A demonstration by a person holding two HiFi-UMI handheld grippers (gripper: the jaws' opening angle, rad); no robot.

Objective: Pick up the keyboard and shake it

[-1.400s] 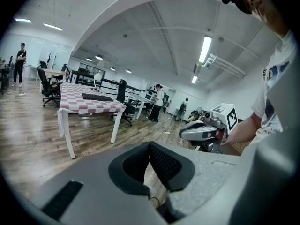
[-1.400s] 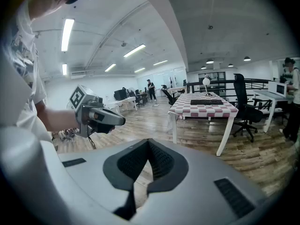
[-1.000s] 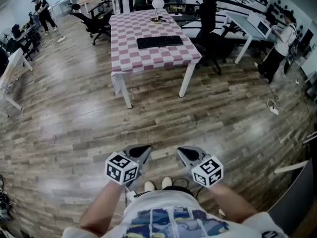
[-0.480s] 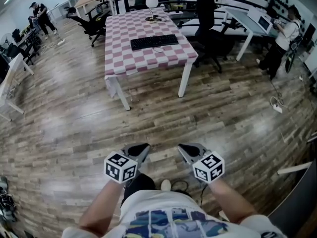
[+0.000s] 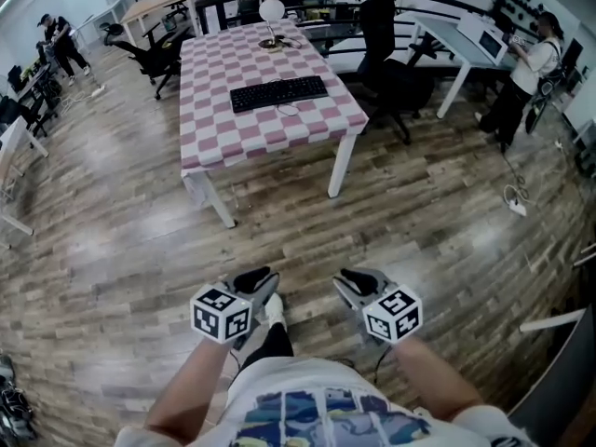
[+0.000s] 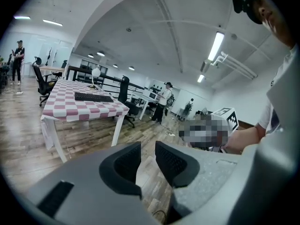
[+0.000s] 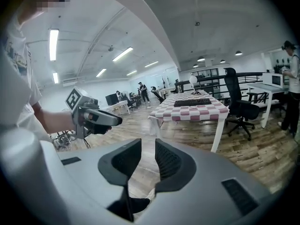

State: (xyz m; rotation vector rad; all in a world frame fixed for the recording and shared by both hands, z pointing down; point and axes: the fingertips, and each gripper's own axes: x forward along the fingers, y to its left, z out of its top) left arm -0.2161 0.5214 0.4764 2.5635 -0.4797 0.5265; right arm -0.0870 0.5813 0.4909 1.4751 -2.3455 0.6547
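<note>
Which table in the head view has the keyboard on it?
The checked-cloth table, top centre; the keyboard lies on it. The wooden desk and white desk have no cloth.

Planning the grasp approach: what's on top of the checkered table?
A black keyboard lies near the middle, and a white lamp stands at the far end. The checkered cloth hides the tabletop itself.

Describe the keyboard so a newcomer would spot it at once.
Find the table with the pink-and-white checked cloth ahead. The keyboard lies flat near its middle: long and black, unlike the white globe lamp at the far end.
</note>
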